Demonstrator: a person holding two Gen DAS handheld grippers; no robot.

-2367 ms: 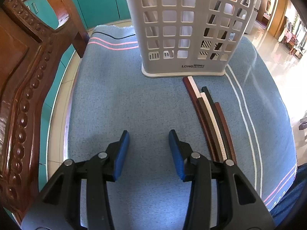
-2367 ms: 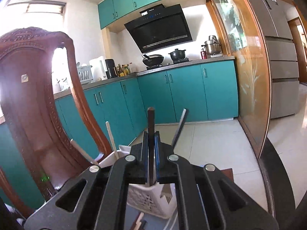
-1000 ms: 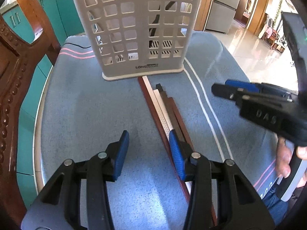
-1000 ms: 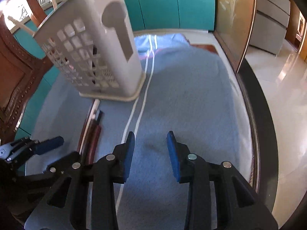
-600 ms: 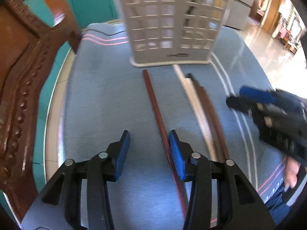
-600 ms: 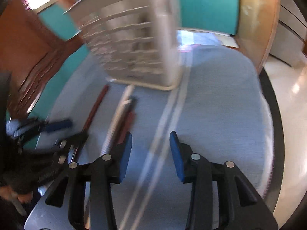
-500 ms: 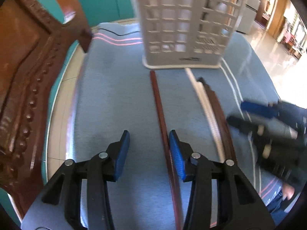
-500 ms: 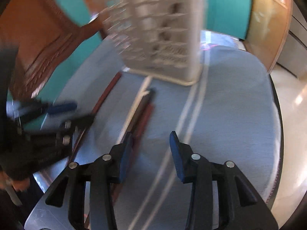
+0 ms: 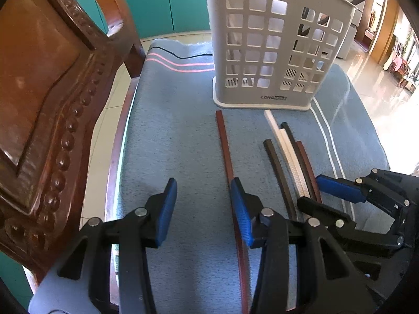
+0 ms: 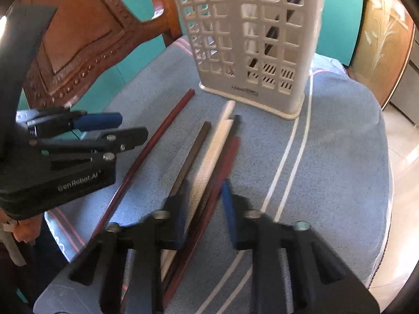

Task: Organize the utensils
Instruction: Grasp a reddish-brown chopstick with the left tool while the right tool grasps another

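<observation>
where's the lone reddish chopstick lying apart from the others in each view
Left wrist: reddish chopstick runs down the centre, passing by the left gripper's right finger.
Right wrist: it slants left of centre, beside the bundle.
Shared landmark: white utensil basket, just beyond its far tip.

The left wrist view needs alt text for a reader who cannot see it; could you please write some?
An open left gripper hovers over a blue cloth beside a reddish chopstick. More chopsticks lie right of it, before a white basket, with the right gripper at their near ends.
</observation>
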